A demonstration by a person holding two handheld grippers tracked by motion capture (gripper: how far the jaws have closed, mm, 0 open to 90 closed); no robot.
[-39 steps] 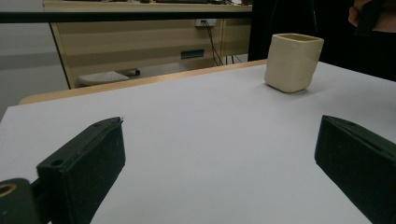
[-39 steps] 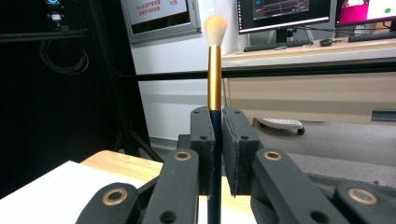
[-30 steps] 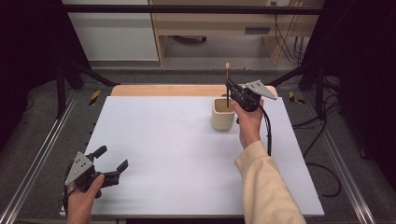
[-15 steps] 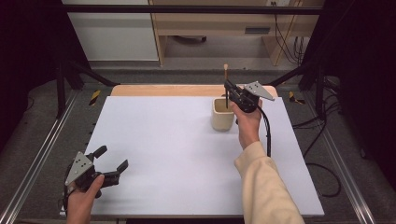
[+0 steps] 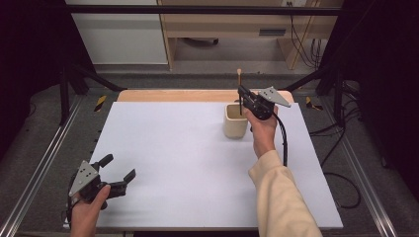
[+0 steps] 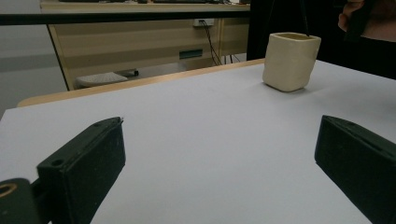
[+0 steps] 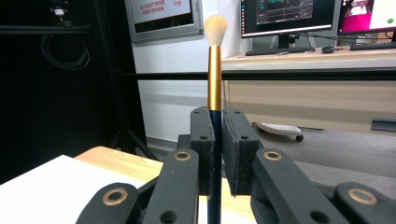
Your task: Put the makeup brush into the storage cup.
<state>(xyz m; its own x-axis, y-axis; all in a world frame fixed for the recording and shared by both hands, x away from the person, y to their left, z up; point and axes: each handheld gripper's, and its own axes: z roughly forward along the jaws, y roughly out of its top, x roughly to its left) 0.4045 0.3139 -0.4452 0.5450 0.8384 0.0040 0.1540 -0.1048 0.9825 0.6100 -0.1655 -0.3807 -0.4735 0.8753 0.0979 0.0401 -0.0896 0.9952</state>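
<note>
Starting nearest the person, the left gripper (image 5: pixel 117 178) rests at the near left corner of the white bench (image 5: pixel 173 163), its jaws spread wide with nothing between them; in the left gripper view they frame bare bench top, with the cream cup (image 6: pixel 290 60) far off to the upper right. That hand is well apart from the work.

Farther out, the right forearm in a pale yellow sleeve (image 5: pixel 281 197) reaches up the right side of the bench to the right gripper (image 5: pixel 242 97), which hangs just above and beside the far rim of the cup (image 5: pixel 235 120). Its jaws are closed narrow on the dark handle of a makeup brush (image 7: pixel 215 93). The right gripper view shows the pads pinching the handle below the gold ferrule, with the pale bristle tuft at the top.

The brush (image 5: pixel 239 91) stands upright, its long axis vertical, bristles up and handle end pointing down over the cup's mouth. Whether the lower tip is already inside the cup or just above its rim I cannot tell from the high view.

So the coming move seems to turn on that vertical line: the cup lies straight below the jaws, and the right hand is by far the nearer one. Past the bench edge lie a wooden strip (image 5: pixel 173 95) and a grey floor.
</note>
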